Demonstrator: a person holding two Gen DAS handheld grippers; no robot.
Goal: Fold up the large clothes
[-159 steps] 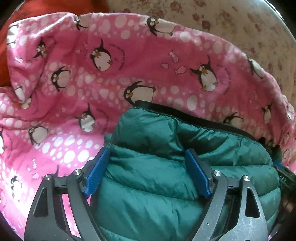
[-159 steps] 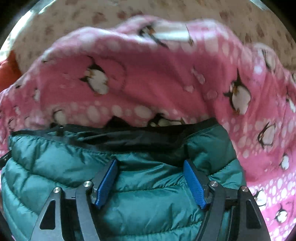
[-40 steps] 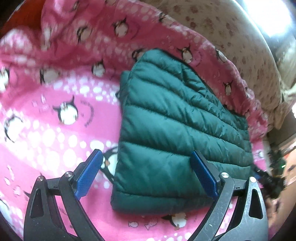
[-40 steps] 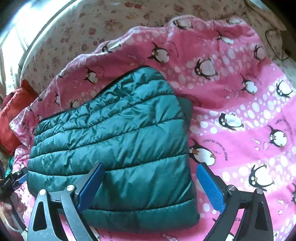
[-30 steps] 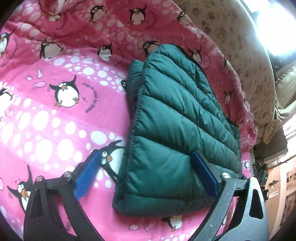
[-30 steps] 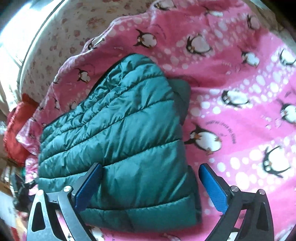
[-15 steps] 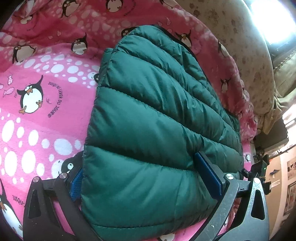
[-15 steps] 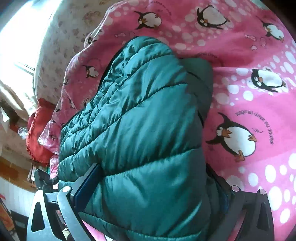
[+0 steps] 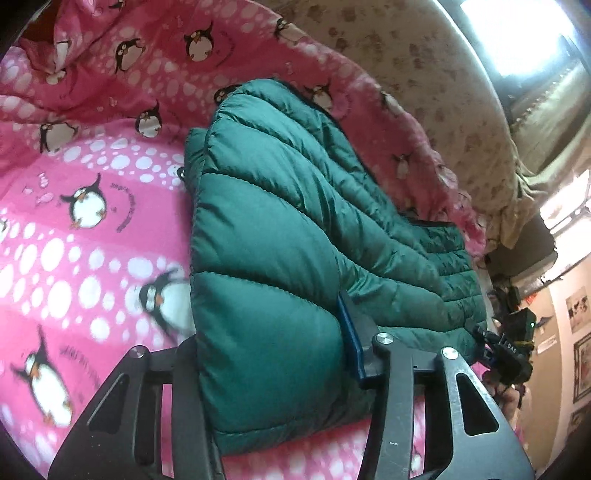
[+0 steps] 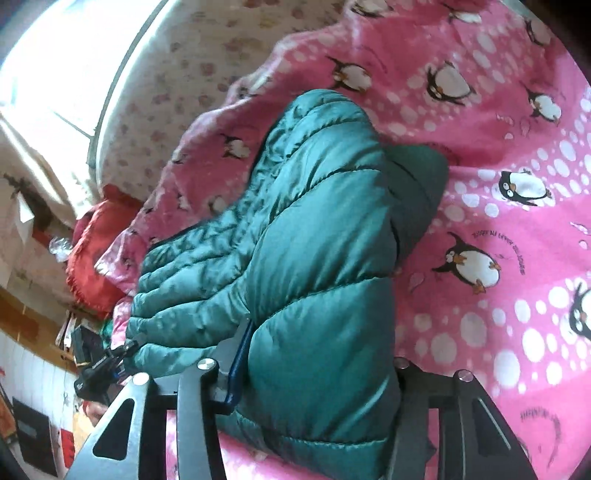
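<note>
Left wrist view: we see the folded dark green quilted puffer jacket (image 9: 288, 229) lying on the pink fleece blanket printed with penguins and white dots (image 9: 74, 229), which covers the bed.
Left hand-held gripper (image 9: 269, 343): its jaws are closing, and the near left corner of the jacket bulges between them; we see the blue pad of the right-hand finger (image 9: 349, 332) pressed into the padding, while the other finger is hidden behind the fabric.
Right wrist view: we see the same jacket (image 10: 314, 229) from its other end, with a folded layer showing beside the top one on the blanket (image 10: 517, 332).
Right hand-held gripper (image 10: 317, 362): its jaws are closing on the near right corner of the jacket; the blue pad of the left-hand finger (image 10: 240, 354) dents the padding, and the opposite finger is covered by the cloth.
Jacket's place: it rests in the middle of the blanket, its near edge pinched at both corners, the far end towards the beige floral bedsheet (image 9: 424, 74).
Other gripper: each view catches the other one small at the jacket's far corner (image 9: 506, 354) (image 10: 103, 365).
Surroundings: a red cushion (image 10: 96, 254) lies at the blanket's edge, near the sheet.
Light: a bright window (image 9: 517, 33) glares at the top.
</note>
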